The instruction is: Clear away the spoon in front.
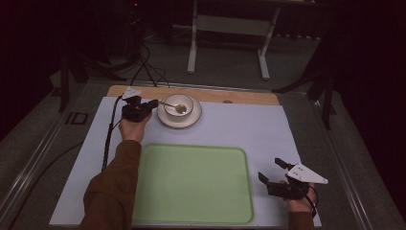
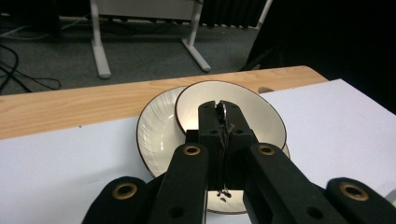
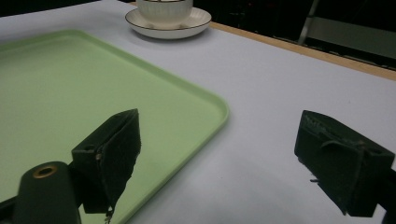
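A cream bowl (image 1: 182,103) stands on a matching saucer (image 1: 179,120) at the back of the white mat, with a metal spoon (image 1: 178,108) lying in it. My left gripper (image 1: 143,108) is just left of the bowl, shut on the spoon's handle. In the left gripper view the jaws (image 2: 218,109) are pressed together over the bowl (image 2: 261,112) and saucer (image 2: 156,133), the thin handle (image 2: 224,114) pinched between them. My right gripper (image 1: 270,170) rests open at the front right, beside the green tray (image 1: 191,184). Its jaws (image 3: 215,154) stand wide apart and hold nothing.
The white mat (image 1: 239,127) covers a wooden table (image 1: 249,97) whose edge shows at the back. The green tray (image 3: 70,84) lies bare at front centre. A white-legged frame (image 1: 192,48) and cables (image 1: 146,67) are on the floor beyond the table.
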Demonstrator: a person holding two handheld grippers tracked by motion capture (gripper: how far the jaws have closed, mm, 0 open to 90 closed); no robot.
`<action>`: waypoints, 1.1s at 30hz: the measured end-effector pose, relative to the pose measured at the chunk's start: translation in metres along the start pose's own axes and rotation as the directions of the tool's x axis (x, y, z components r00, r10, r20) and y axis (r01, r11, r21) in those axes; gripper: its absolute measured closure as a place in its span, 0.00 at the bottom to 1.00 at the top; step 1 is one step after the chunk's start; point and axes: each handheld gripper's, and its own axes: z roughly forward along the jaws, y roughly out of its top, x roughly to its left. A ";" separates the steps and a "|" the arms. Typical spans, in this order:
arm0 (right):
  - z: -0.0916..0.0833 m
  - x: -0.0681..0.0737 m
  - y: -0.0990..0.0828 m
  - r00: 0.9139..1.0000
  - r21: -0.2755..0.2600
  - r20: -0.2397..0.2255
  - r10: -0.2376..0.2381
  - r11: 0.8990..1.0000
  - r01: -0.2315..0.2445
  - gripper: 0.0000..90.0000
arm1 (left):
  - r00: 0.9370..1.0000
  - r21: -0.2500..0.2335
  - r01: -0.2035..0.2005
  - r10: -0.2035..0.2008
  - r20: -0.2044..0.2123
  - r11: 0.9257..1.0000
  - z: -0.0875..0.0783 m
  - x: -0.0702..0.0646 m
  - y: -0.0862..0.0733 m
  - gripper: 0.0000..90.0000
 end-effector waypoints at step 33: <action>-0.001 0.000 0.000 1.000 -0.006 0.008 0.001 1.000 0.000 0.16 | 0.995 -0.101 -0.100 0.100 -0.010 0.990 -0.060 -0.013 0.027 0.99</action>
